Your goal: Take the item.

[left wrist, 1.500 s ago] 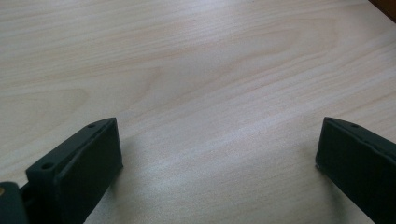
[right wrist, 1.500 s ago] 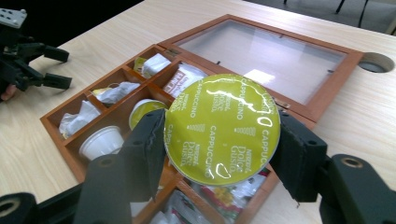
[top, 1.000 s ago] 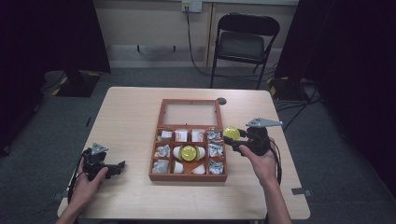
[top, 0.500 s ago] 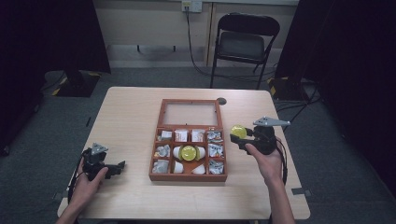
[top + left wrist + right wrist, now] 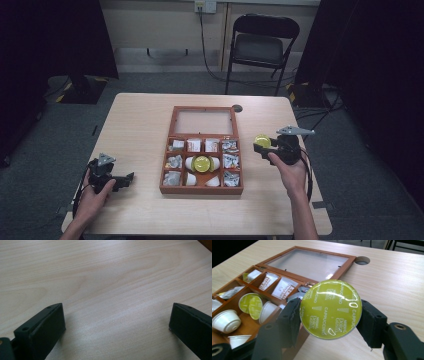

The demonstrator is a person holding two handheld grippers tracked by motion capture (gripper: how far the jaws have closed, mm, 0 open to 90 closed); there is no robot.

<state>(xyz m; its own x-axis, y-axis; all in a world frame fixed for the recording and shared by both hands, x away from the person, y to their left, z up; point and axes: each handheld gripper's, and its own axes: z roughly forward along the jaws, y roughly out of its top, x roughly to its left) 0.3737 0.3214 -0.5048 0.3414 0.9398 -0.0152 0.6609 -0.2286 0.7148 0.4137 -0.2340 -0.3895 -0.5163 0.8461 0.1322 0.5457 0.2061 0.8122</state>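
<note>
Right gripper view has the right gripper (image 5: 329, 320) clamped on a green capsule (image 5: 331, 309), held over the table (image 5: 397, 282) at the wooden box's (image 5: 202, 189) 3 o'clock; left gripper (image 5: 117, 322) gapes wide, empty, over bare tabletop.

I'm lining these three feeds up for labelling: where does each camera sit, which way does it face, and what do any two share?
High view: above the person's side, looking forward and down on the table; both forearms enter from below.
Left gripper view: rides the left gripper, facing bare tabletop between its open jaws.
Right gripper view: rides the right gripper, facing the wooden box.
Shared: the high and right gripper views both show the green-lidded capsule.
</note>
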